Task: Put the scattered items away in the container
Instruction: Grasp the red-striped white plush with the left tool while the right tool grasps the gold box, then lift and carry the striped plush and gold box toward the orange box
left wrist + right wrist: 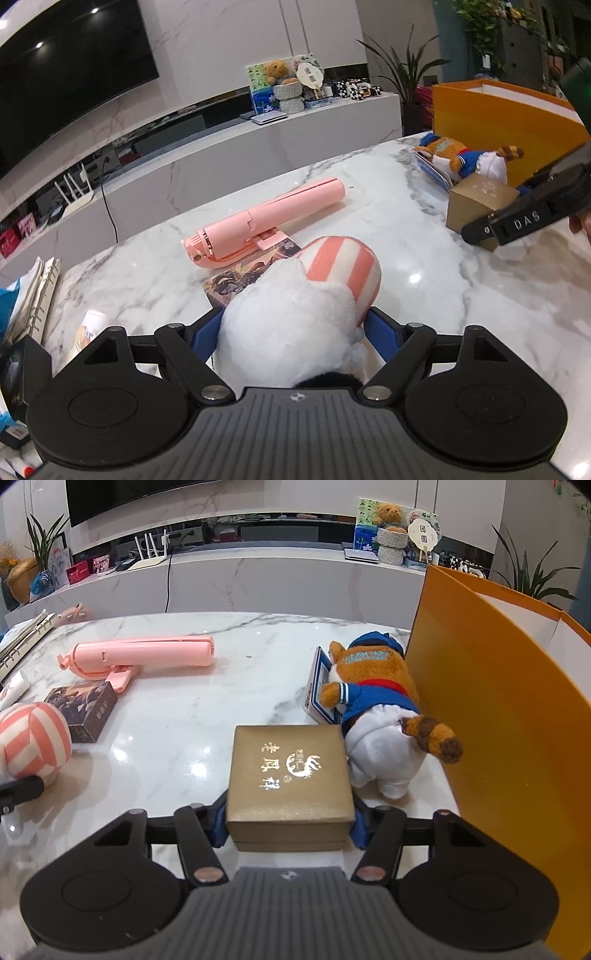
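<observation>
Left claw clamps plush; right claw clamps gold box.

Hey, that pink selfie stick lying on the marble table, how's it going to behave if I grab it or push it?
The pink selfie stick looks like rigid plastic, so probably stiff. Its rounded body on the glossy marble table may slide or roll when pushed. The clamp piece at one end could make it lift unevenly.

My left gripper sits low over the desk, its blue-padded jaws pressed against both sides of the white plush toy. My right gripper is level and points forward, jaws clamped on the flanks of the gold box. The two grippers are apart, side by side.
</observation>
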Demonstrator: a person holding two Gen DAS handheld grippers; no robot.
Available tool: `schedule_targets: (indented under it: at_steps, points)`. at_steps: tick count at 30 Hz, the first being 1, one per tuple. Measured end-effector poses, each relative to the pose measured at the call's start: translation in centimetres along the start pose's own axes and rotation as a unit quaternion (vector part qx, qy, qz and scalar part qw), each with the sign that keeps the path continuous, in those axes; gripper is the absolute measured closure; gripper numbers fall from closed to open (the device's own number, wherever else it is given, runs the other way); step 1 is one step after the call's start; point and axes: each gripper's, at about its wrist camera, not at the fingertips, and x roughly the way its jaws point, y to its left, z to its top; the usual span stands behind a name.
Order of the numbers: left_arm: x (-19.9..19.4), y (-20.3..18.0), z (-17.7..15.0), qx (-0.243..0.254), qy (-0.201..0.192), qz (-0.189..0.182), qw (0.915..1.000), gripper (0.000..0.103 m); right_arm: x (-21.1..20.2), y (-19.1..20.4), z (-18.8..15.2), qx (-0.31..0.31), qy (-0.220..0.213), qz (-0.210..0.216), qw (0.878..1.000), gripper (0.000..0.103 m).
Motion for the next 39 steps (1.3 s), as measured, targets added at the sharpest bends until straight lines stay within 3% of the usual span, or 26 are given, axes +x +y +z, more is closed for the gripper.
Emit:
schedule_targets:
  at_steps: [9,27,39]
  points:
    - [-0.4,1.3,0.2,-0.036,0.003,-0.006,0.9993,0.017,-0.6,0.4,0.0,0.002,0.007,0.021,1.0,0.041]
    - [-2.8,5.4,1.2,-0.128,-0.024,0.031,0.991,0.018,-4.0,2.4,2.1,-0.032,-0.035,0.049,0.998,0.041]
    - [-8.3,5.0,4.7,-0.146,-0.04,0.031,0.988,0.018,-12.1,-0.3,7.3,-0.022,-0.133,0.042,0.99,0.041]
